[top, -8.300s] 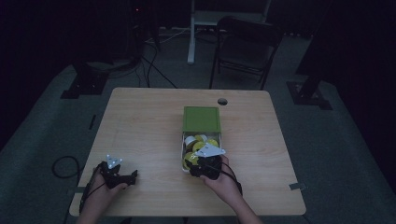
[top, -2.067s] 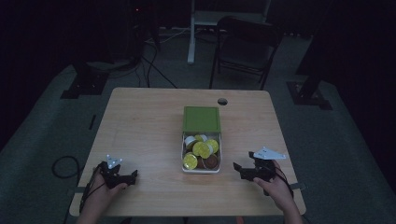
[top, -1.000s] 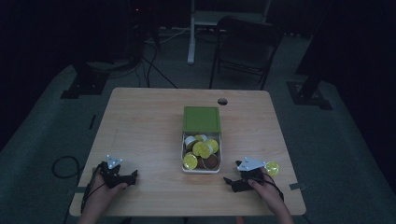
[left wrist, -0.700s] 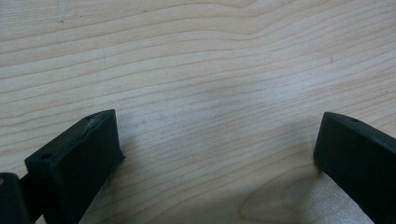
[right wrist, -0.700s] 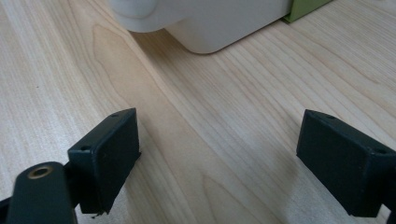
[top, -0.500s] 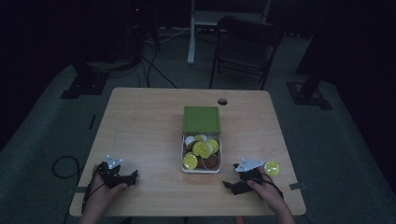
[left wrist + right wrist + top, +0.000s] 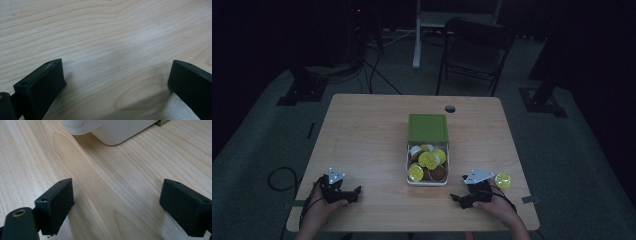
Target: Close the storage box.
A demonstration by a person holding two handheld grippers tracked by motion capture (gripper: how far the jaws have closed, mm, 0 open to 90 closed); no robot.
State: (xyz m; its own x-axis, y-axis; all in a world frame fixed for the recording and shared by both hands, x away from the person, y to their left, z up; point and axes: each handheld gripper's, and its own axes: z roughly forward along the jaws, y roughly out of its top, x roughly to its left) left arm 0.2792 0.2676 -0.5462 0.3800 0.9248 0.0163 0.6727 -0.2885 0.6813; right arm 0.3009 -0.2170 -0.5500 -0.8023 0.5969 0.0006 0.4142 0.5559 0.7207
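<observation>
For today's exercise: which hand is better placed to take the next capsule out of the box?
Right, probably. The right gripper rests open beside the box, near its capsules; the left gripper lies farther off.

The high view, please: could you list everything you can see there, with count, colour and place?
table: one, light wood, centre of the room
hole: one, dark, in the table near its far edge
box: one, white, open, mid-table toward the near side
lid: one, green, lying just beyond the box
capsules: several, mostly yellow, some brown or white, inside the box
loose capsule: one, yellow, on the table right of the right gripper
chair: one, dark, beyond the table
cable: one, black, on the floor at left
left gripper: one, black, open, near-left table edge
right gripper: one, black, open, near-right, nothing between its jaws
</observation>
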